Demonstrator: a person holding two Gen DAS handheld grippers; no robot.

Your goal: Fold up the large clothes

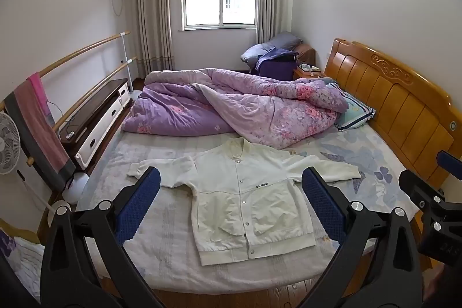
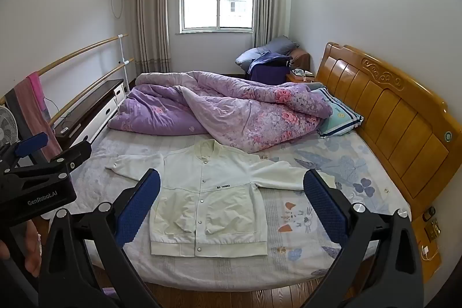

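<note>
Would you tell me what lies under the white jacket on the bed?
The white jacket lies flat, snapped shut, on a pale printed bedsheet that shows all around it. The purple quilt sits behind its collar. Whatever is beneath the jacket itself is covered.

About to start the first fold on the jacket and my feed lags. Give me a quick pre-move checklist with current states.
1. White jacket laid flat, front up: ok.
2. Both sleeves spread out: ok.
3. Snaps closed down the front: ok.
4. Left tongs open, nothing held: ok.
5. Right tongs open, nothing held: ok.
6. Purple quilt clear of jacket: not ok, its edge lies at the collar.
</note>
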